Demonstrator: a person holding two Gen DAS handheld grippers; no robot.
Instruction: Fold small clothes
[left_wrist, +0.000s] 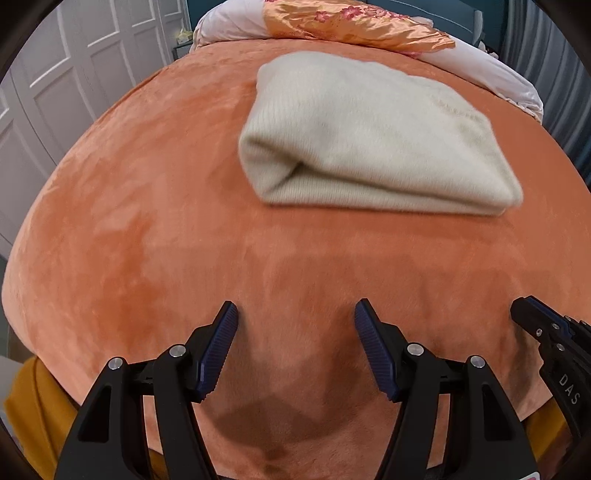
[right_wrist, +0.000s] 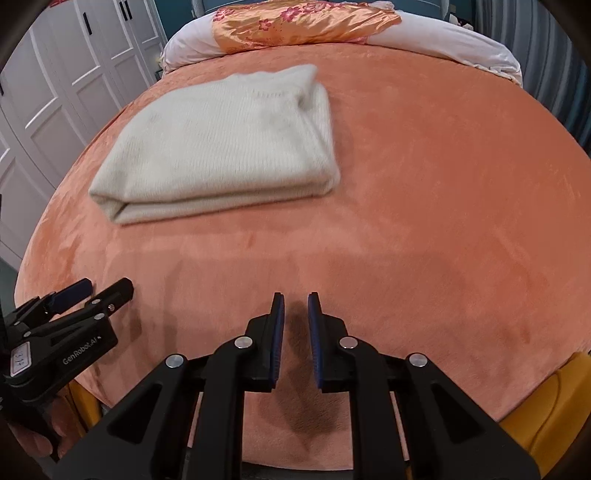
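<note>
**The sweater is folded and your hands are free**

Your left gripper (left_wrist: 295, 321) has its jaws spread wide with nothing in them. Your right gripper (right_wrist: 296, 308) has its jaws nearly together, with a thin gap, and holds nothing too. Both hover low over the near edge of the soft orange velvet bed cover (left_wrist: 147, 221), well apart from the cloth, so it looks like you let go on purpose.

The cream knitted sweater (left_wrist: 369, 140) lies flat in the middle of the bed, folded into a thick rectangle. Its long side runs left to right across your view. The rounded fold faces you, and the far edge points toward the shiny orange flowered pillow (right_wrist: 295, 26).
</note>
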